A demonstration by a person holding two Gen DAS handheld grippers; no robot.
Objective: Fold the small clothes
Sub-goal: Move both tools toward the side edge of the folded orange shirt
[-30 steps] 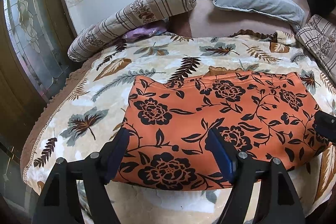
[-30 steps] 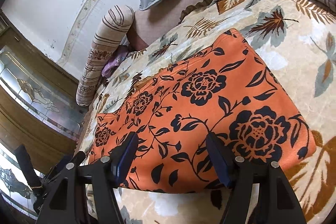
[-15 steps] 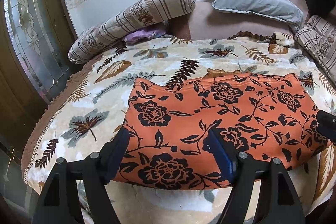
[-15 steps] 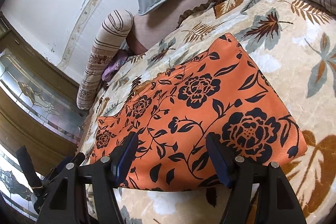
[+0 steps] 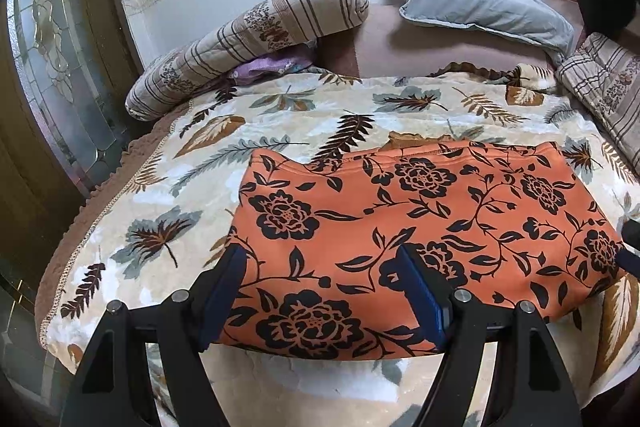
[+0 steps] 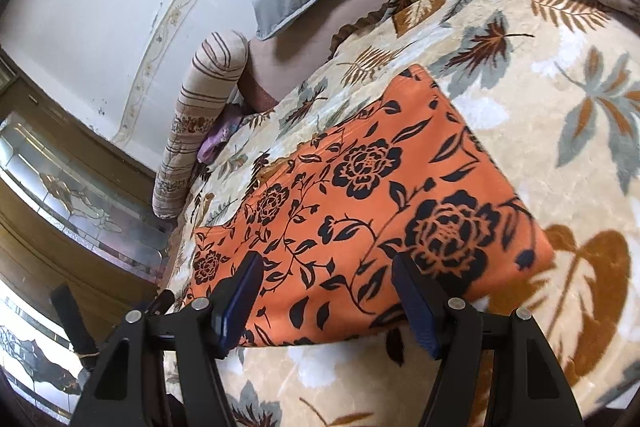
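An orange fabric garment printed with black roses (image 5: 420, 223) is lying folded flat on a bed covered by a cream plush blanket with brown and grey leaves (image 5: 304, 115). The left gripper (image 5: 324, 283) is hovering over the garment's near edge with its jaws standing wide, gripping nothing. The right gripper (image 6: 328, 291) is hanging likewise over that edge, jaws wide and empty.

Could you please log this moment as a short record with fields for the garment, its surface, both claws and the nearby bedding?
garment: orange floral cloth, folded flat
surface: leaf-print blanket
left claw: open, over near edge, nothing held
right claw: open, over near edge, nothing held
bedding: grey pillow, striped bolster
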